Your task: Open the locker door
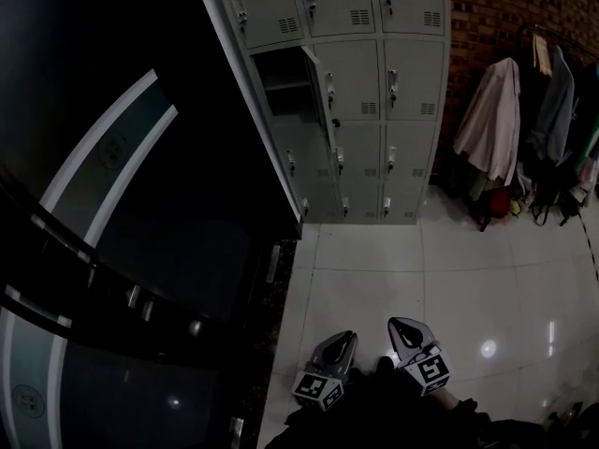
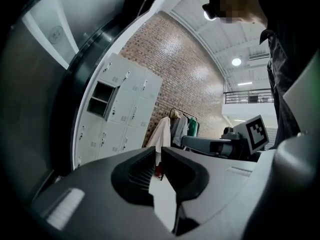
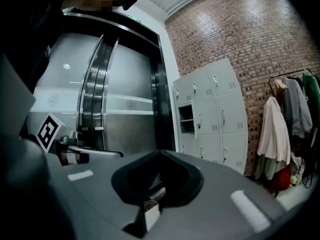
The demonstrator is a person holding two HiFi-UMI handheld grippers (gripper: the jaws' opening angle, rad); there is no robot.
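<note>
The grey locker bank (image 1: pixel 360 92) stands against the wall ahead, far beyond reach. One compartment (image 1: pixel 284 80) in its left column stands open, its door (image 1: pixel 314 90) swung outward; the other doors are closed. That open compartment also shows in the left gripper view (image 2: pixel 102 98) and the right gripper view (image 3: pixel 186 119). Both grippers are held low, close to the person's body, and point toward the lockers. My left gripper (image 1: pixel 339 342) (image 2: pixel 156 151) shows a narrow slit between its tips, with nothing in it. My right gripper (image 1: pixel 404 330) (image 3: pixel 160 153) is shut and empty.
A dark metal sliding door (image 1: pixel 112 204) fills the left side. To the right of the lockers, a clothes rack (image 1: pixel 524 120) with coats stands before a brick wall (image 1: pixel 487 7). Pale floor tiles (image 1: pixel 468 279) lie between me and the lockers.
</note>
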